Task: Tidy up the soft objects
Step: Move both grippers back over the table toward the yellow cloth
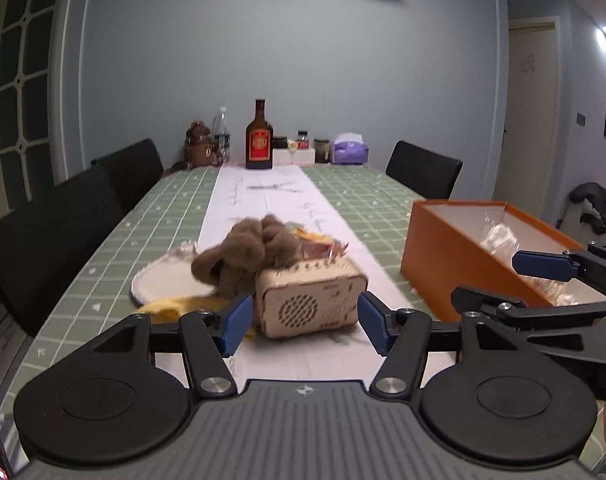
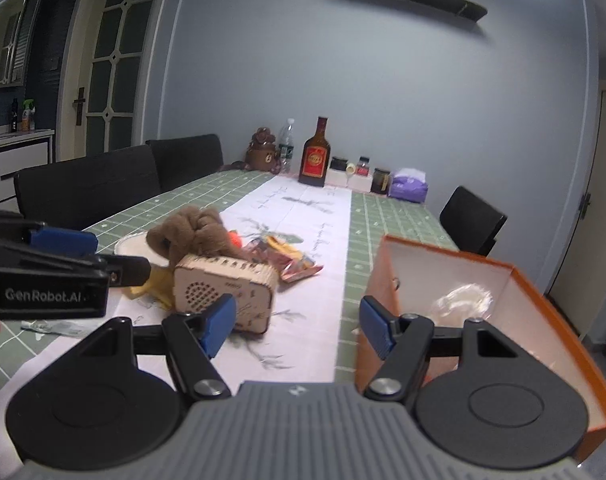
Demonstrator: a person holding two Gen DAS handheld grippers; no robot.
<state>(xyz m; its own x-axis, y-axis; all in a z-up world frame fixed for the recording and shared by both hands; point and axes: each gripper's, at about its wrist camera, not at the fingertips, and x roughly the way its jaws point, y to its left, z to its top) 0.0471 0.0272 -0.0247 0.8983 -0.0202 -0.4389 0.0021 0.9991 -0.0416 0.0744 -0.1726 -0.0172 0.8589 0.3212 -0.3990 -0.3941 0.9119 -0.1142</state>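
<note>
A brown plush toy [image 1: 247,252] [image 2: 195,232] lies slumped over a perforated wooden box [image 1: 311,300] [image 2: 223,292] on the white table runner. A yellow soft item [image 1: 179,306] [image 2: 151,284] and a round white mat [image 1: 163,276] lie to their left, and snack packets [image 2: 295,264] lie behind. My left gripper [image 1: 305,326] is open just short of the wooden box, its pads touching nothing. My right gripper [image 2: 299,328] is open over the runner, with nothing between its fingers. An open orange box [image 1: 443,256] [image 2: 377,276] stands to the right, holding crumpled clear plastic [image 2: 463,300].
At the table's far end stand a brown bottle [image 1: 259,140], a water bottle, small jars, a purple tissue pack [image 1: 349,150] and a bear plush [image 1: 199,144]. Black chairs [image 1: 63,220] line the left side, and one [image 1: 423,168] stands on the right. A clear wrapper [image 2: 51,326] lies near the front.
</note>
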